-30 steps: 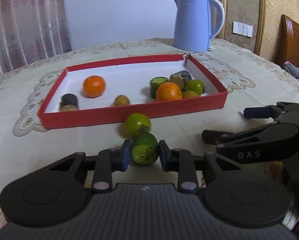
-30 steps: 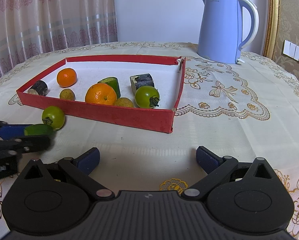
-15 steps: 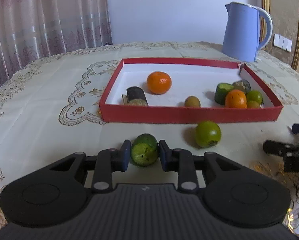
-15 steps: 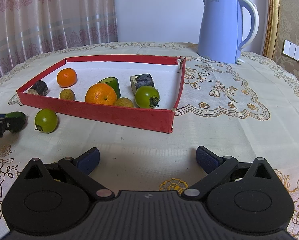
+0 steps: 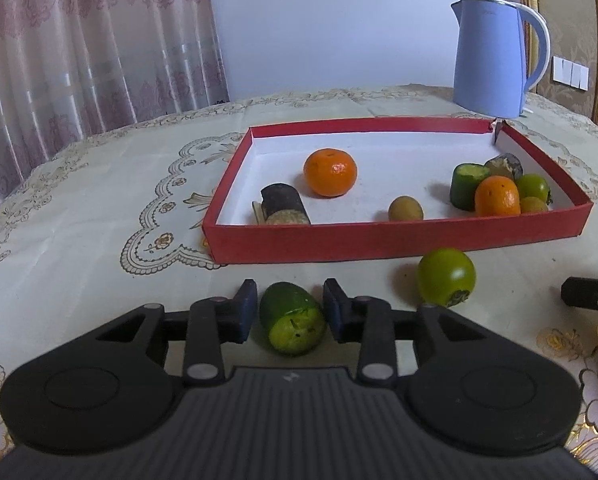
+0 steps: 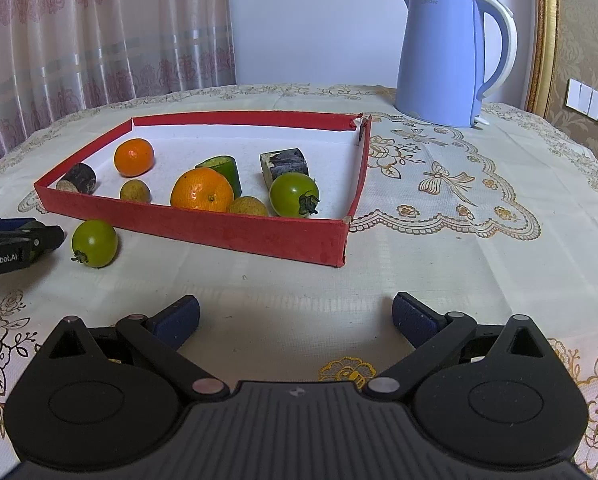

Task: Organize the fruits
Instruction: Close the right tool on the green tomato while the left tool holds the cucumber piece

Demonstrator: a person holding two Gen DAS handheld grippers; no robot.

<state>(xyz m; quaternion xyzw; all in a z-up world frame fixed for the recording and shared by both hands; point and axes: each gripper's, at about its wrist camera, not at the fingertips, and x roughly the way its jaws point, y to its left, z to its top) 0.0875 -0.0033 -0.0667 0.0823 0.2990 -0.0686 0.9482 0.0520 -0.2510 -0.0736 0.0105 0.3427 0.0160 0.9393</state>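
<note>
Blue pads on my left gripper [image 5: 290, 310] have just been opening; they stand narrowly apart with a slim gap on each side of the short green cucumber piece [image 5: 291, 318], which lies on the cream embroidered tablecloth [image 5: 79, 240] with its cut face toward the camera. I am not gripping it. That gripper points downward at the cloth, just short of the near wall of the shallow red cardboard tray [image 5: 399, 236].

Beside it, near the same wall, sits a round green tomato [image 5: 446, 277], apart from both the tray and the cucumber piece. Bare cloth runs along the tray's left side toward the table's left edge, giving me open room there.

Inside the tray, an orange mandarin [image 5: 330, 172] and a dark cut cylinder [image 5: 285, 204] sit toward the left end, a small yellow-brown fruit [image 5: 405, 209] near the front wall, and a tight cluster of more pieces fills the near right corner.

My right gripper [image 6: 295, 316] hangs over bare cloth with its jaws spread wide and holding nothing, tilted down, well clear of the tray's near right corner [image 6: 341, 240]. A pale blue electric kettle [image 6: 445, 60] stands beyond the tray's far right corner.
</note>
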